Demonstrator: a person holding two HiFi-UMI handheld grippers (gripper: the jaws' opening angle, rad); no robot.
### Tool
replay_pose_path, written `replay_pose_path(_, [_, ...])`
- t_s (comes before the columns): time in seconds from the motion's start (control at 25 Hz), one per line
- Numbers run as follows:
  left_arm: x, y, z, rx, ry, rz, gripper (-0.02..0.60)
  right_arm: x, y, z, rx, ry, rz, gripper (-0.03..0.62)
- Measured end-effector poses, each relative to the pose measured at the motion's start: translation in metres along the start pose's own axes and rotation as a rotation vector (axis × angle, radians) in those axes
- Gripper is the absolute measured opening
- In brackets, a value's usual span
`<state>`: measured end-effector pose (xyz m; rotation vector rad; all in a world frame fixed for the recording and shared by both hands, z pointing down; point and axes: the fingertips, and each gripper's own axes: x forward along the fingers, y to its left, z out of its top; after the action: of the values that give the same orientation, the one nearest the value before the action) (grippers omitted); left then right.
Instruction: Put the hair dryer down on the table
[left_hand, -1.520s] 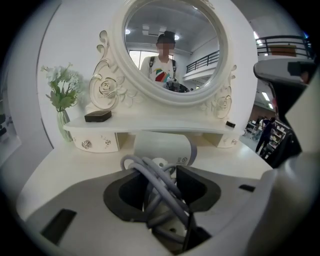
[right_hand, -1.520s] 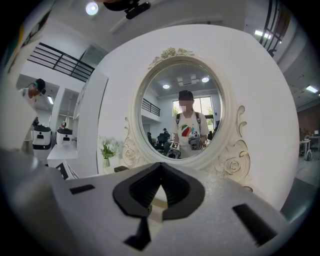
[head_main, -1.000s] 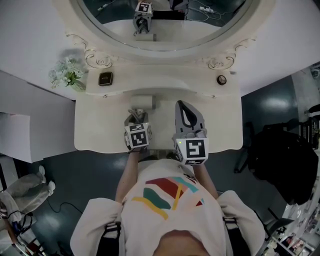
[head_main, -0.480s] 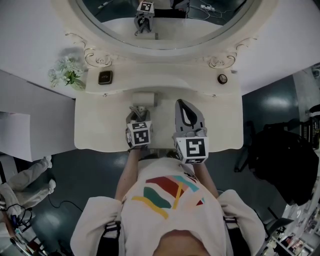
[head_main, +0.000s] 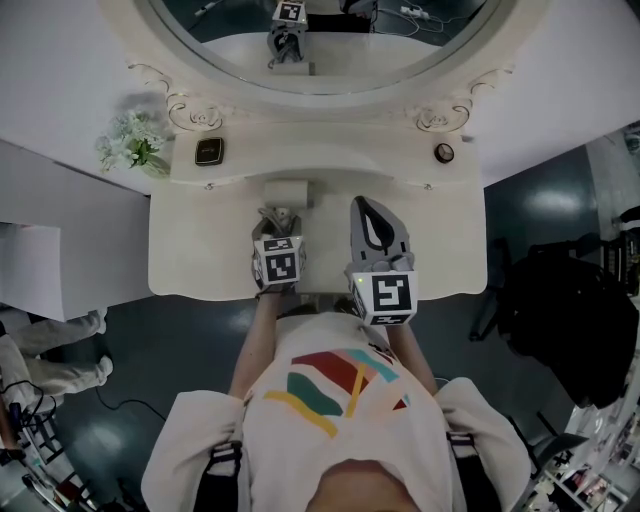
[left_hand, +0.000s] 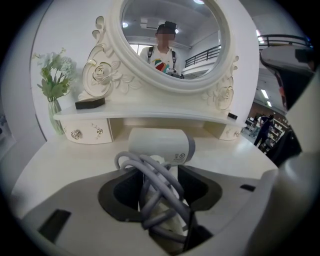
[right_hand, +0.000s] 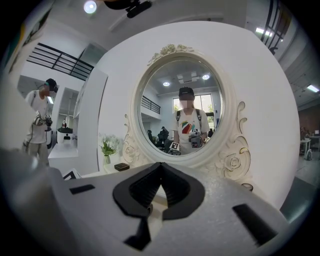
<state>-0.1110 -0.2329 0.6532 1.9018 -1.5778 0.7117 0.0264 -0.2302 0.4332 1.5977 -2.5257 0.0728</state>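
Apparently the left gripper (left_hand: 159, 186) grips the white hair dryer (left_hand: 161, 145) by its cord-wrapped handle, so the barrel lies level, low over the dressing table (left_hand: 75, 160). I cannot tell whether they touch. The right gripper (right_hand: 160, 172), closed and empty, waits aside.

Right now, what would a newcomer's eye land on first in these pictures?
The big oval mirror in its carved white frame fills the back of the dressing table. In front of it, at the table's middle, the left tool is shut on a white hair dryer, gripping its cord-wrapped handle. The right tool is shut and empty, just to the right of it.
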Motion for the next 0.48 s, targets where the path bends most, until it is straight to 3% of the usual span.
replay_pose_path(0.24, [0.001,0.0,-0.007,-0.038,0.058,-0.007,0.23,-0.002,0.003,0.002,0.003,-0.006,0.005,0.0])
replay_pose_path(0.48, [-0.015,-0.002,0.005,-0.062,0.025,-0.022,0.232,-0.003,0.002,0.004,0.004,-0.013,0.011,0.0])
